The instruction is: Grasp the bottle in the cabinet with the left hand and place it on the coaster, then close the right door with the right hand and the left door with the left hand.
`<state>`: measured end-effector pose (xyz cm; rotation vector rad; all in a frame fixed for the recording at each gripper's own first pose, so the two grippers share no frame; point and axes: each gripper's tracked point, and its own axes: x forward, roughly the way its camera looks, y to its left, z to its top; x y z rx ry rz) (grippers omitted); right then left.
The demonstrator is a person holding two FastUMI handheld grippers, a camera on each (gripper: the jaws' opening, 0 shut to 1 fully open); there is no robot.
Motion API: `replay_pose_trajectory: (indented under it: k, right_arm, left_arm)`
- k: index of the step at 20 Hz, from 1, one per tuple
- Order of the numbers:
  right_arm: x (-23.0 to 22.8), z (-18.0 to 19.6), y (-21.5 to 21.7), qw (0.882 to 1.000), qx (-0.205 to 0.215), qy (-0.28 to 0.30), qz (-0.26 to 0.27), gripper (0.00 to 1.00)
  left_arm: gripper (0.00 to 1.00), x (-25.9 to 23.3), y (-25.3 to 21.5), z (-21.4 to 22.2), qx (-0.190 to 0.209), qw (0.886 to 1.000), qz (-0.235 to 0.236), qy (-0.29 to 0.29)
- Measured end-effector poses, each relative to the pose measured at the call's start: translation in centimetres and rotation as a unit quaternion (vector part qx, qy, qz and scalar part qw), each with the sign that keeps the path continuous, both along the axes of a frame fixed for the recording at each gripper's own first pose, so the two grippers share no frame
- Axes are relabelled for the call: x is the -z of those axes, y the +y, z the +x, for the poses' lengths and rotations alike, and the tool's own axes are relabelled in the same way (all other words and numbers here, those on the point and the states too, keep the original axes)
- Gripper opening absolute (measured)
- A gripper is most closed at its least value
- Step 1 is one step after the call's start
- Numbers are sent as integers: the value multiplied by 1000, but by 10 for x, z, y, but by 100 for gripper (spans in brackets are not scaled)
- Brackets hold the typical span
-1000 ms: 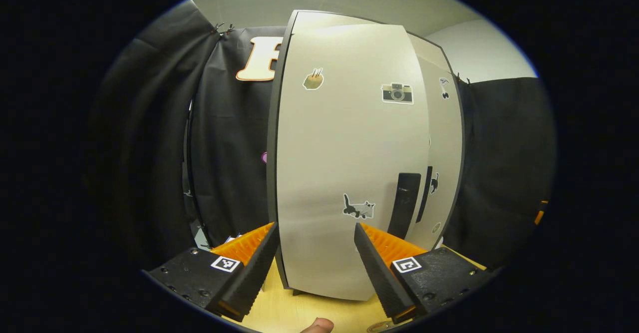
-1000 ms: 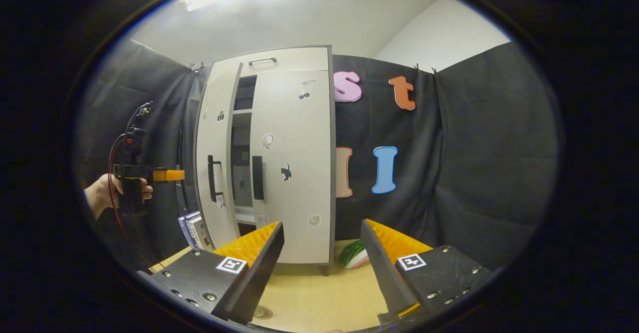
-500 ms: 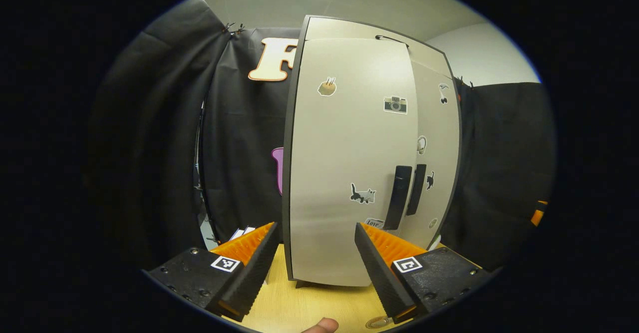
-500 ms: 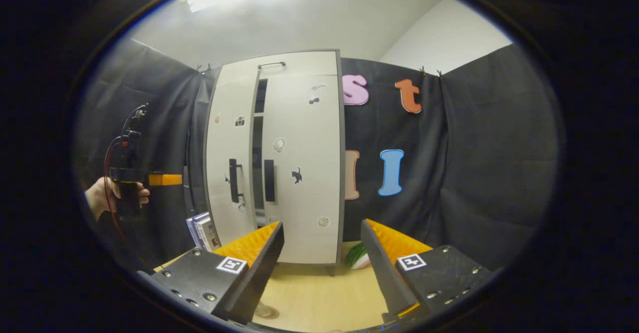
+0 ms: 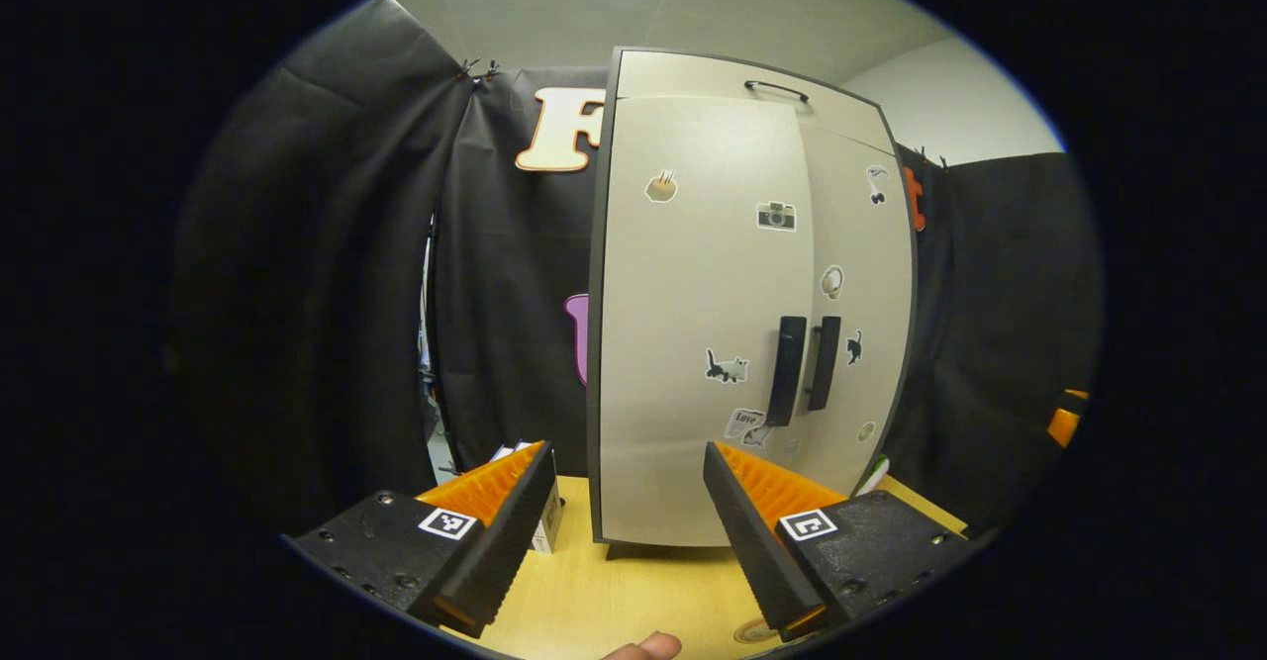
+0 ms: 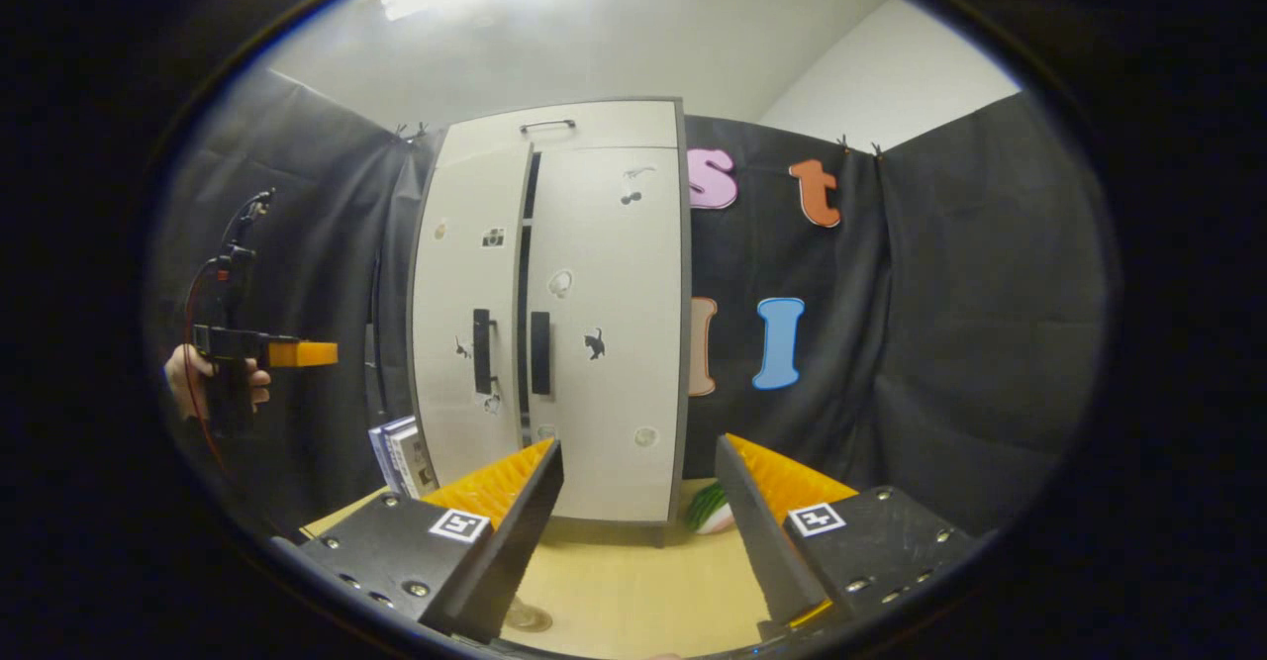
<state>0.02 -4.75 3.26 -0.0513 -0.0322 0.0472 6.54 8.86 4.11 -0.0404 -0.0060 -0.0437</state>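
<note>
The pale cabinet (image 5: 752,324) stands on the wooden table. In the left gripper view its left door (image 5: 693,343) and right door (image 5: 861,304) lie almost flush, their dark handles (image 5: 804,368) side by side. From the right gripper view a narrow dark gap (image 6: 525,274) shows between the doors. My left gripper (image 5: 629,531) is open, a short way back from the left door and touching nothing. A hand holds that same left gripper (image 6: 322,353) left of the cabinet. My right gripper (image 6: 638,531) is open and stands back from the cabinet. A round coaster (image 6: 525,618) lies at the table's near edge.
Flat boxes (image 6: 401,452) lean by the cabinet's left side. A green and white object (image 6: 708,507) lies at its right foot. Black cloth walls close in behind and to both sides. A fingertip (image 5: 643,648) shows at the bottom edge.
The left door has swung from half open to nearly shut. My left gripper has drawn back from it. The right gripper has barely moved.
</note>
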Motion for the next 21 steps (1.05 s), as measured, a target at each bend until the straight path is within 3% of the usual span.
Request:
replay_pose_trajectory:
  k: [1,2,5,8,9,10,21]
  right_arm:
    - [2,1,3,1000,-2,0,-2,97]
    - [4,2,4,1000,-2,-2,-4,91]
    - [6,7,9,1000,-3,-11,8,92]
    - [10,14,19,1000,-15,-16,12,92]
    - [12,16,21,1000,-14,-18,11,94]
    - [16,19,22,1000,-13,-17,13,91]
    - [20,45,40,999,-18,-25,13,94]
  left_arm:
    - [92,5,-3,-5,-1,1000,3,2]
    - [96,8,-2,-9,-7,1000,8,2]
    - [92,22,-8,-18,-13,1000,5,5]
    - [96,26,-14,-26,-18,1000,-4,-8]
    - [91,30,-16,-29,-17,1000,-3,-7]
    - [96,34,-19,-29,-15,1000,0,-3]
    - [95,27,-41,-20,6,999,31,-33]
